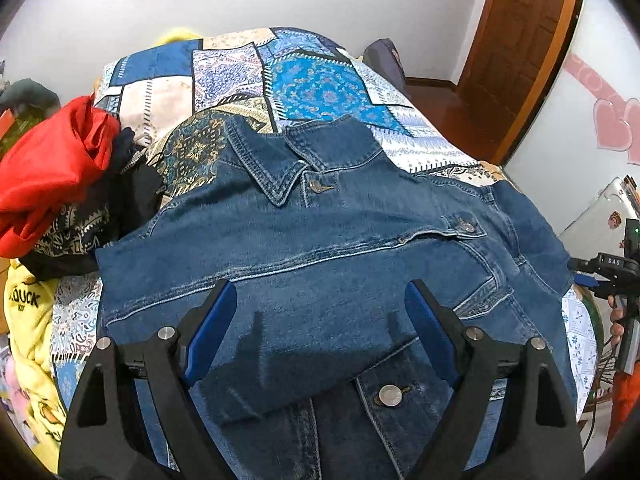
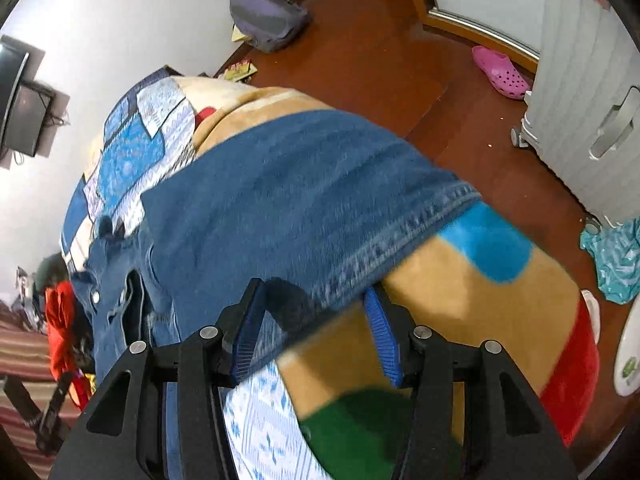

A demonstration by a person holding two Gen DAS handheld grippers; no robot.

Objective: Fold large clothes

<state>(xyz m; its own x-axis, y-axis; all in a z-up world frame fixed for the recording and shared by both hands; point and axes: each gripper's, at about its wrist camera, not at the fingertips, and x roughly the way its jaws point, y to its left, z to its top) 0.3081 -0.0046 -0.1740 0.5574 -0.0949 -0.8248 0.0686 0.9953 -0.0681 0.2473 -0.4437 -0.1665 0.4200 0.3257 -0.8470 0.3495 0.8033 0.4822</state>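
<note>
A blue denim jacket [image 1: 320, 240] lies front up on the patchwork bedspread [image 1: 312, 80], collar towards the far wall, with one part folded across its front. My left gripper [image 1: 320, 304] hovers open just above the jacket's lower front, holding nothing. In the right wrist view my right gripper [image 2: 316, 300] is open at the bed's side, its jaws on either side of the jacket's stitched sleeve edge [image 2: 400, 236], which hangs over a tan blanket [image 2: 460, 292]. The view is blurred. The right gripper [image 1: 608, 276] also shows at the right edge of the left wrist view.
A pile of clothes with a red garment [image 1: 52, 168] and a yellow one [image 1: 28, 320] sits at the bed's left. On the wooden floor [image 2: 380, 52] are a purple backpack [image 2: 268, 16], a pink clog [image 2: 500, 72] and a white wardrobe [image 2: 588, 120]. A door [image 1: 520, 40] stands behind the bed.
</note>
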